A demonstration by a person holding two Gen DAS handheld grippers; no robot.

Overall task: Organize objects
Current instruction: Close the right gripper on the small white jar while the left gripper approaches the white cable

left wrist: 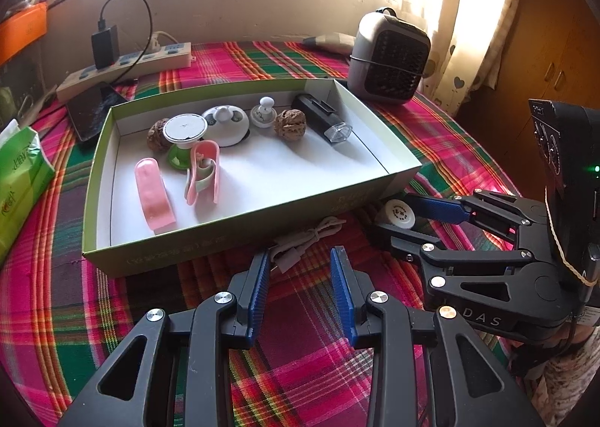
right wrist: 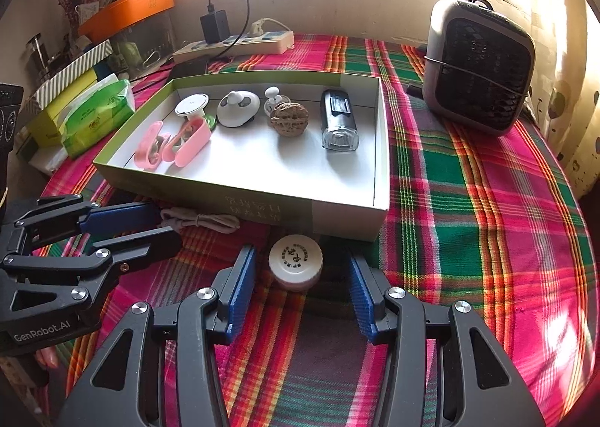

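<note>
A shallow green box [left wrist: 232, 228] [right wrist: 348, 217] with a white inside holds pink cases [left wrist: 153, 198], walnuts [left wrist: 289, 122], white round gadgets [left wrist: 225, 125] and a black lamp [left wrist: 322, 119]. A coiled white cable [left wrist: 303, 241] [right wrist: 202, 220] lies on the plaid cloth in front of the box. My left gripper [left wrist: 302, 258] [right wrist: 167, 222] stands open just behind the cable, its pads not pressing on it. A small white jar [right wrist: 296, 262] [left wrist: 399, 213] stands by the box's front corner. My right gripper [right wrist: 300, 254] [left wrist: 393, 215] is open around the jar, with a gap on each side.
A grey heater [left wrist: 388, 55] [right wrist: 480, 66] stands at the back right. A power strip with a black charger [left wrist: 123, 63] lies at the back. A dark phone [left wrist: 90, 115] and a green tissue pack [left wrist: 18, 179] [right wrist: 93, 115] sit to the left of the box.
</note>
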